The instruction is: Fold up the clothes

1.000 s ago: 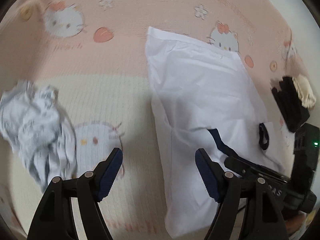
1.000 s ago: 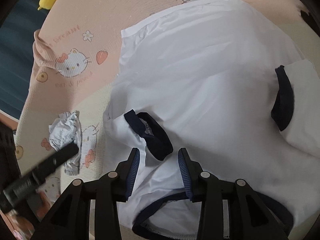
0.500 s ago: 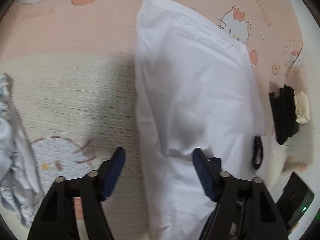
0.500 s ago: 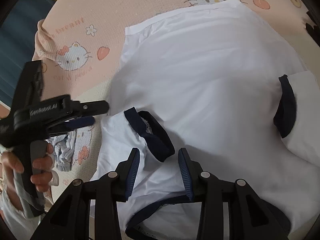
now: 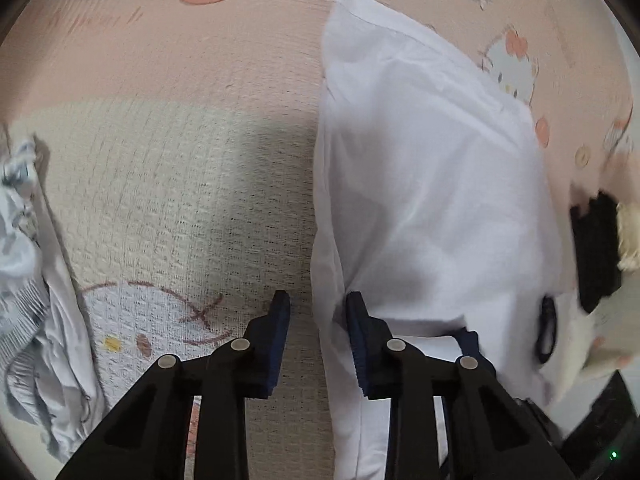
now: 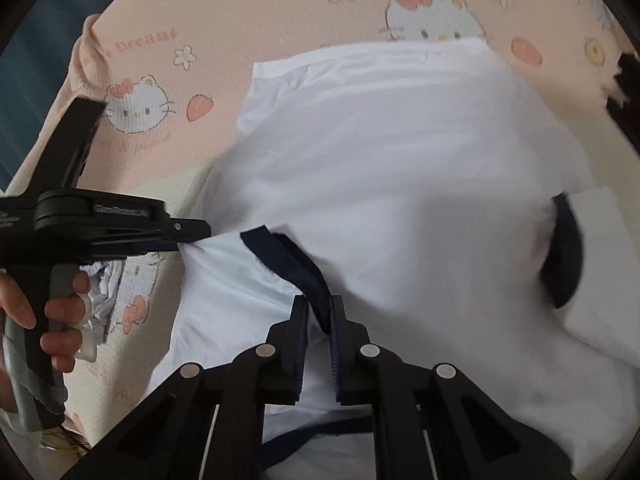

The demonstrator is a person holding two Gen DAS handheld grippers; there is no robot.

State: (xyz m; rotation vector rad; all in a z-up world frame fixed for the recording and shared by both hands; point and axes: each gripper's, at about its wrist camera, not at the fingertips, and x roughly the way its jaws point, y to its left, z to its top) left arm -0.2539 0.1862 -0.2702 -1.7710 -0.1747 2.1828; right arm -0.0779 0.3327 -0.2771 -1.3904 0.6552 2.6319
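While both grippers work at the near edge of the shirt, the scene reads like this from left to right:

Crumpled cloth (image 5: pixel 28 320): a grey-white bundle lying well off to the left of the left gripper, apart from the shirt, on the bedspread.

Bedspread (image 5: pixel 160 184): pink and cream, printed with cartoon cats and strawberries, under everything.

Person's hand (image 6: pixel 48 312): wrapped around the grey handle of the left gripper, at the left edge of the right wrist view.

Left gripper (image 5: pixel 316 320): pointing steeply down, jaws closing; the shirt's left side edge sits between the blue pads, the right pad against the fabric and the left pad over bare bedspread. Seen from the right wrist camera, its tip (image 6: pixel 192 236) meets the shirt's edge beside the left sleeve. I cannot tell if the pads are pressing yet.

White shirt (image 6: pixel 400 160): spread flat ahead of both grippers, its hem at the far end, both sleeves folded in onto the body.

Navy sleeve cuff (image 6: pixel 288 256): the left one, running straight down into the right gripper.

Right gripper (image 6: pixel 318 320): jaws closing, nearly together, pinching that cuff with white fabric around it.

Other navy cuff (image 6: pixel 564 252): ahead and right of the right gripper, lying untouched.

Dark garment (image 5: pixel 596 252): with something cream next to it, beyond the shirt's right side.
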